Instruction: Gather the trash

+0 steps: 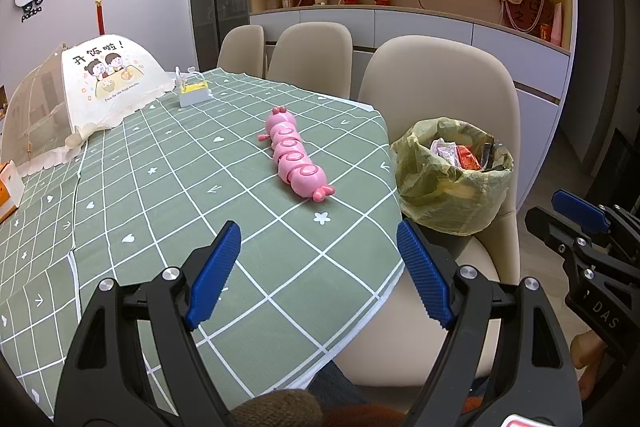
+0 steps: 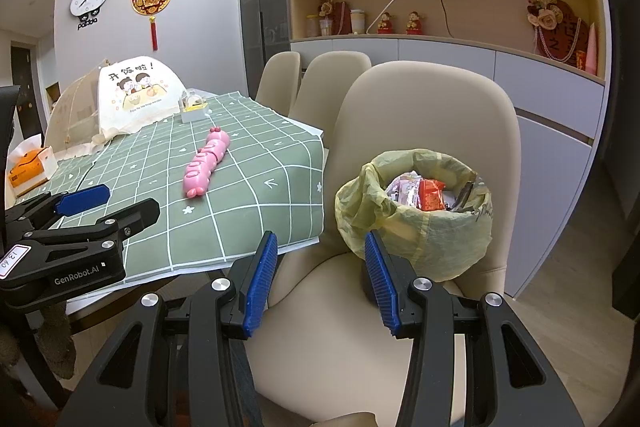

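Both my grippers spread, holding nothing.
Pink toy (image 1: pixel 295 155) on table; only right view shows orange box (image 2: pixel 28 167) beside food cover (image 2: pixel 132 95); bin (image 2: pixel 416 215) on chair (image 2: pixel 424 115).

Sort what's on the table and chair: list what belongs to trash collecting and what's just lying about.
Belongs to the job:
- small bin lined with a yellow-green plastic bag, on the beige chair seat
- snack wrappers inside it

Just lying about:
- pink segmented plastic caterpillar toy
- mesh food cover with cartoon print
- orange tissue box
- small white and yellow box

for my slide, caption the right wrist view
Open right tongs face a lined trash bin on a chair.
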The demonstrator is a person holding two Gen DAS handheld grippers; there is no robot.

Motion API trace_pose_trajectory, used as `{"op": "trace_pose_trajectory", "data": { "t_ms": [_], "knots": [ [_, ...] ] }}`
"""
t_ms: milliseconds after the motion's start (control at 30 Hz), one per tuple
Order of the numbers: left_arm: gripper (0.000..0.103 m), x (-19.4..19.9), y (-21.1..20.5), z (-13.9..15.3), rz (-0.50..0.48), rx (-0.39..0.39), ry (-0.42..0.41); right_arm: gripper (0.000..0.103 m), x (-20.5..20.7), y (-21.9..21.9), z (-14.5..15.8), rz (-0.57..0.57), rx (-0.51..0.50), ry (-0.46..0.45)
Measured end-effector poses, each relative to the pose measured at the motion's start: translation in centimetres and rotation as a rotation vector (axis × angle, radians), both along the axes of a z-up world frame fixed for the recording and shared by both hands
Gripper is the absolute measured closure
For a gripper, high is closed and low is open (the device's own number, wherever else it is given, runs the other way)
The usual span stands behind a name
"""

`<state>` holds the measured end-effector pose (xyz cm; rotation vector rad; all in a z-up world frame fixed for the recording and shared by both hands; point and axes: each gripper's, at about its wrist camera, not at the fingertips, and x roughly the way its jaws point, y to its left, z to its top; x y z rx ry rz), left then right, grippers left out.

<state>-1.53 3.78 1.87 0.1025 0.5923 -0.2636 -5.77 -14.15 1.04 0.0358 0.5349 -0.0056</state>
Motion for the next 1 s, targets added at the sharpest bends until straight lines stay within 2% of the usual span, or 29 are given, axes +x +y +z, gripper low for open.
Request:
{"op": "trace_pose_trajectory", "data": {
  "t_ms": [1000],
  "knots": [
    [0.027, 0.1, 0.08, -0.47, -0.001, 0.008, 0.013, 0.06, 0.04, -0.33, -0.03, -0.001, 0.004, 0.006]
  ]
}}
